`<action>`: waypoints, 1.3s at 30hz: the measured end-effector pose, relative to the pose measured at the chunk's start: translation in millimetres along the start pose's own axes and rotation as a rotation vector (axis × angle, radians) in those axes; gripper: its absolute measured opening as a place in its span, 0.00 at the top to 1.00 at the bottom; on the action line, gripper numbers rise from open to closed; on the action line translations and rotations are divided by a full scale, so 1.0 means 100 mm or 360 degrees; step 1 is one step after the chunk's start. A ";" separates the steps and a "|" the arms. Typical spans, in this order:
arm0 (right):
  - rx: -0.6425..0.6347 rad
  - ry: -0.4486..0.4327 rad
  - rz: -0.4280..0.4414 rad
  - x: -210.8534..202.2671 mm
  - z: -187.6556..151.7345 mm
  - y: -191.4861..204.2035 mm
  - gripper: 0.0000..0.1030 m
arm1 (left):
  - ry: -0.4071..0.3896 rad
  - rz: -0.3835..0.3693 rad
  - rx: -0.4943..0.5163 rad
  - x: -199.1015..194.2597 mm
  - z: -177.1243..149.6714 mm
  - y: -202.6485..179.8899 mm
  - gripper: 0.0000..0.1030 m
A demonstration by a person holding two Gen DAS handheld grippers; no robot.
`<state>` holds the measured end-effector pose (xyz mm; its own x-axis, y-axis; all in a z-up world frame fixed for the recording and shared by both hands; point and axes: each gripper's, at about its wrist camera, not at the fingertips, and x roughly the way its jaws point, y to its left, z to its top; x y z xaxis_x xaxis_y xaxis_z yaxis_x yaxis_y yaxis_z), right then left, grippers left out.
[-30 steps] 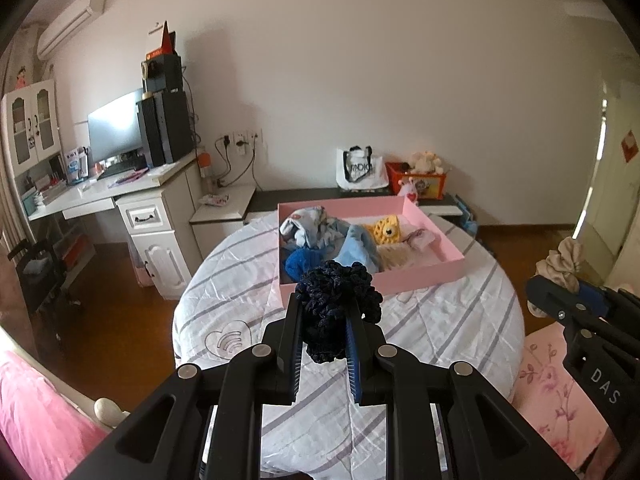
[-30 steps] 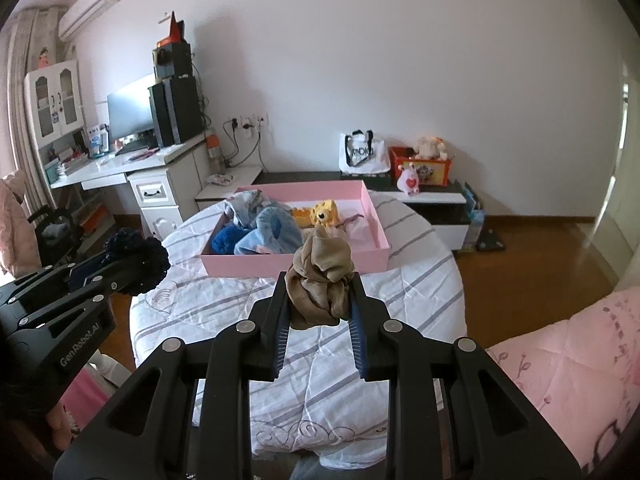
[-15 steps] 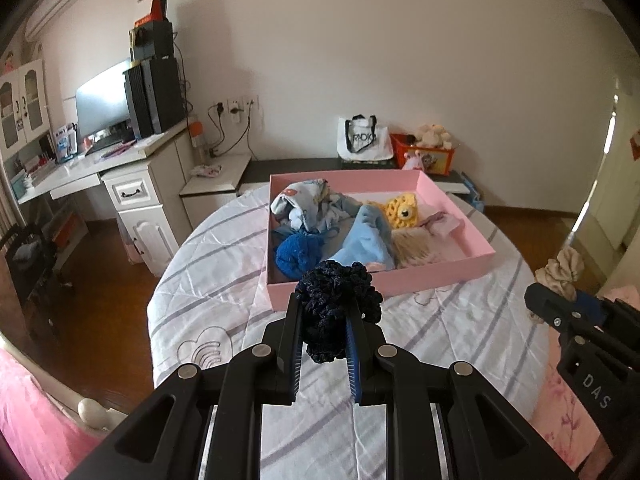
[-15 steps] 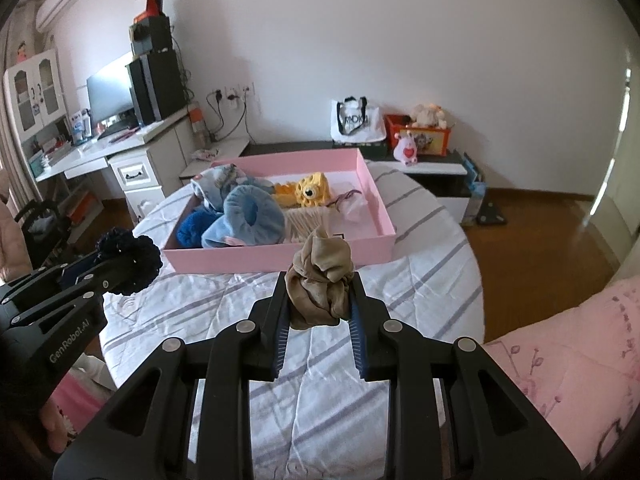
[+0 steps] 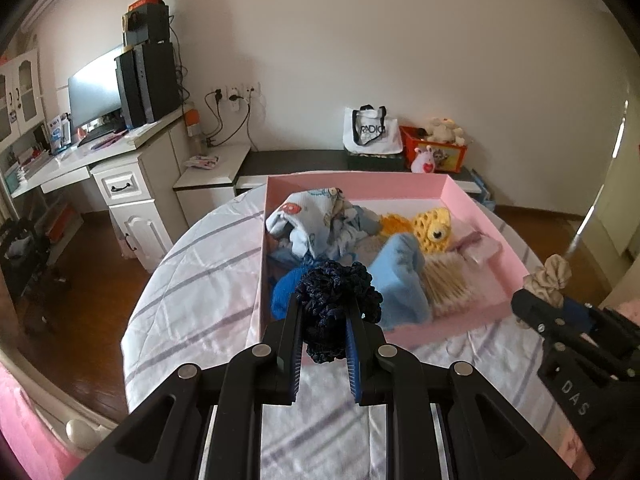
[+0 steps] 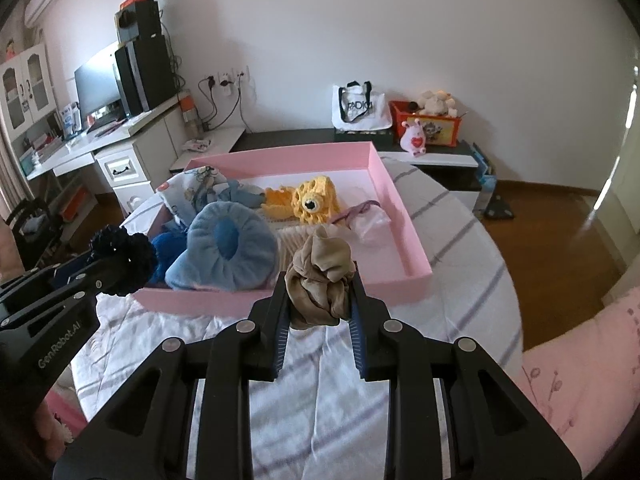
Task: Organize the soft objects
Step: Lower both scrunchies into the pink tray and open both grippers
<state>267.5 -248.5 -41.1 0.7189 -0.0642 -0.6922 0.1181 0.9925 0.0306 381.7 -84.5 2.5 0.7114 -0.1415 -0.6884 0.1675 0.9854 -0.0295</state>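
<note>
Both grippers are clamped on their loads: the left gripper holds a dark navy crocheted scrunchie, the right gripper a beige fabric scrunchie, near the shallow pink cardboard tray (already crowded). Released short, either could land on the striped white tablecloth.

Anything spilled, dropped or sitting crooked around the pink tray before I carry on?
Nothing stands out. The pink tray sits flat on the striped table cover with its soft items inside. The left tongs grip the dark blue scrunchie; the right tongs grip the beige scrunchie. No items lie loose on the cover.
</note>
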 end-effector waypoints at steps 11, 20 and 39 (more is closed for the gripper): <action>0.0054 0.0018 -0.0021 0.58 0.21 -0.07 0.76 | 0.0013 -0.0097 -0.0042 0.68 0.22 0.11 0.85; 0.0095 0.0019 0.0014 0.75 0.21 -0.12 0.70 | -0.0006 -0.0122 -0.0070 0.92 0.20 0.20 0.82; 0.0116 -0.0048 -0.0094 0.72 0.21 -0.16 0.11 | -0.0051 -0.0017 -0.0142 0.84 0.10 0.26 0.06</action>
<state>331.3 -270.8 -76.2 0.7296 -0.1264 -0.6721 0.2095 0.9768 0.0437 452.6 -72.1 -49.0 0.7317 -0.1537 -0.6641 0.1148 0.9881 -0.1023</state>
